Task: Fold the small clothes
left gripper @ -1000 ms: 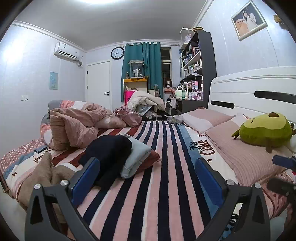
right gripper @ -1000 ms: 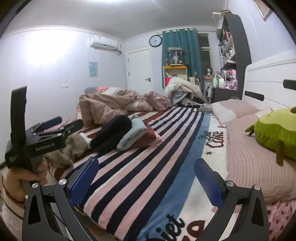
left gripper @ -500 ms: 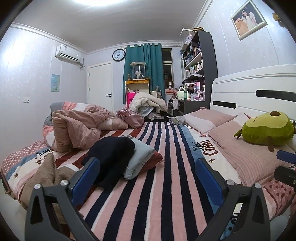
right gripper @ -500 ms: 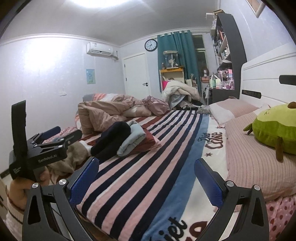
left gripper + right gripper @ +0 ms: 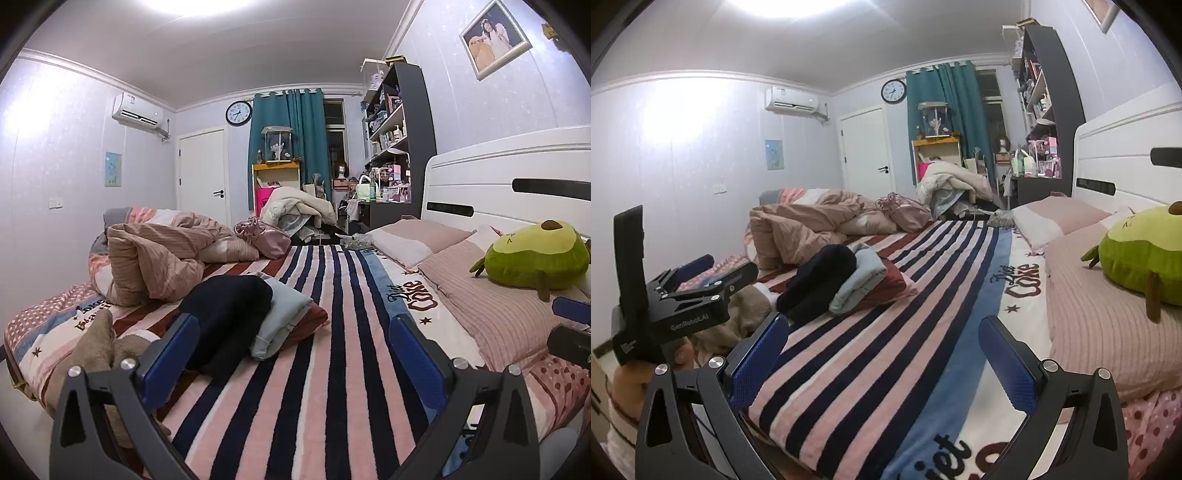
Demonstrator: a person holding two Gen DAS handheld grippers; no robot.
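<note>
A pile of small clothes lies on the striped bed: a dark navy garment (image 5: 229,314), a light blue one (image 5: 284,314) and a dark red one (image 5: 314,317) beneath; the pile also shows in the right wrist view (image 5: 846,284). A tan garment (image 5: 99,343) lies at the bed's near left edge. My left gripper (image 5: 291,354) is open and empty, held above the bed short of the pile. My right gripper (image 5: 882,354) is open and empty over the bed's near edge. The left gripper also shows from the side in the right wrist view (image 5: 694,280).
A crumpled pink duvet (image 5: 159,262) lies at the far left of the bed (image 5: 332,369). Pink pillows (image 5: 491,306) and a green avocado plush (image 5: 535,254) lie by the white headboard (image 5: 517,177). A shelf, door and more laundry stand beyond.
Both grippers have tilted up and drawn back slightly, so the bed sits lower in both views. Both stay open and empty. The clothes have not moved.
</note>
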